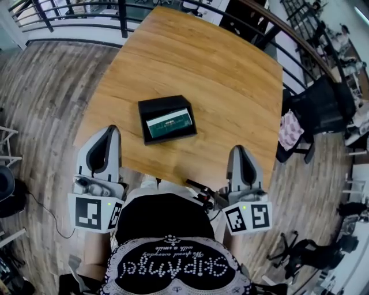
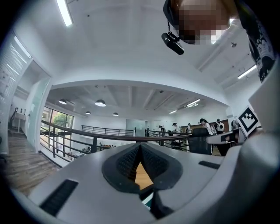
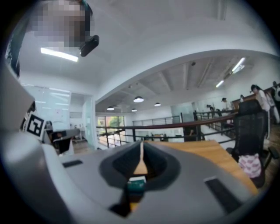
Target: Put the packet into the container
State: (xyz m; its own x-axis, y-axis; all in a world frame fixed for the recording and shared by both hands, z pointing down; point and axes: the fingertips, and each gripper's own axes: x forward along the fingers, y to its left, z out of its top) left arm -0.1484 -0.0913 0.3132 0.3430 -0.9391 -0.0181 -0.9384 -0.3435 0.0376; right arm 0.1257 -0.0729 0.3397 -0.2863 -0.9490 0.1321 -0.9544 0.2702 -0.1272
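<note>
Head view: the packet (image 1: pixel 168 124) is lying inside the container (image 1: pixel 151 106), centre frame on the desk (image 1: pixel 219 75). The left gripper (image 1: pixel 109 129) and right gripper (image 1: pixel 238 148) are hanging low, well apart from it.
Left gripper view: the fingers (image 2: pixel 124 164) are sitting together, empty.
Right gripper view: the fingers (image 3: pixel 153 164) are likewise sitting closed, empty.
Placement appears complete, and the next move is calling only for staying clear.

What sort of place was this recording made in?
Most likely an open office on an upper floor: a railing runs behind the table, an office chair stands beside it, and people are at desks farther off.
</note>
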